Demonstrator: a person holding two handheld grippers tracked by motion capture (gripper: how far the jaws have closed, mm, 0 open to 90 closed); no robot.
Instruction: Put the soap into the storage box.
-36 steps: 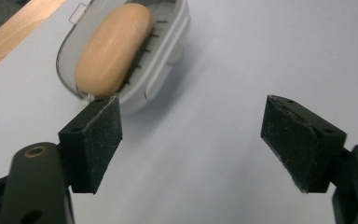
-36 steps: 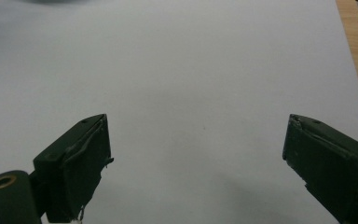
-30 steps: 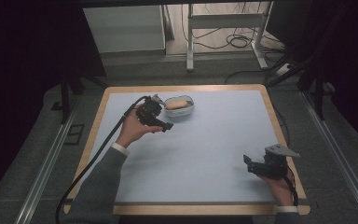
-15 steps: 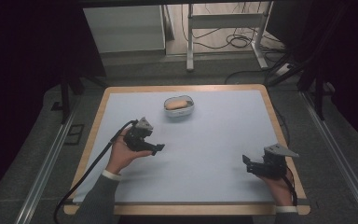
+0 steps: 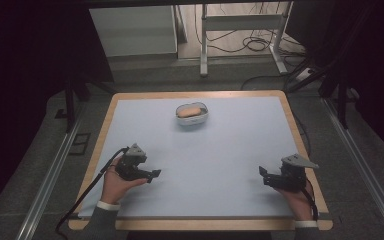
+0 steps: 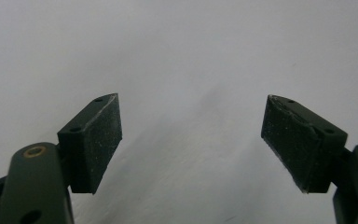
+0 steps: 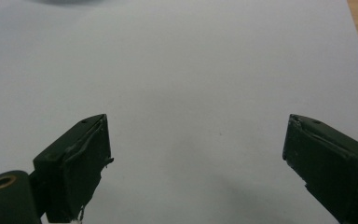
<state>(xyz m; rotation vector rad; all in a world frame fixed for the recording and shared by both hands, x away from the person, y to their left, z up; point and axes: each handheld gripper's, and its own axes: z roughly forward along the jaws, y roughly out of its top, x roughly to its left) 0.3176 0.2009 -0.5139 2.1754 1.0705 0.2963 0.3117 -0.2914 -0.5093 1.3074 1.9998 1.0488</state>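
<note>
While both grippers are sitting low at the near edge of the worktop (image 5: 230, 150), nothing is being carried by either of them. The left gripper (image 5: 152, 174) is resting in the person's left hand (image 5: 115, 182) at the near left, and its fingers (image 6: 93, 140) are standing wide apart over bare pale surface. The right gripper (image 5: 263, 175) is lying at the near right, close to the wooden border, and its fingers (image 7: 77, 163) are likewise spread with nothing between them. Both are pointing inward across the sheet, which reads as a parked, neutral pose, probably kept clear of the work.

A small white bowl (image 5: 192, 119) is sitting well apart from both grippers, toward the far middle of the worktop, and a tan, oblong item (image 5: 189, 111) is lying inside it; it looks like a bread roll, though that is a guess at this size. Resting in the bowl is likely keeping it from rolling.

No brand, label or writing is showing legibly on the grippers, the bowl or the worktop.
</note>
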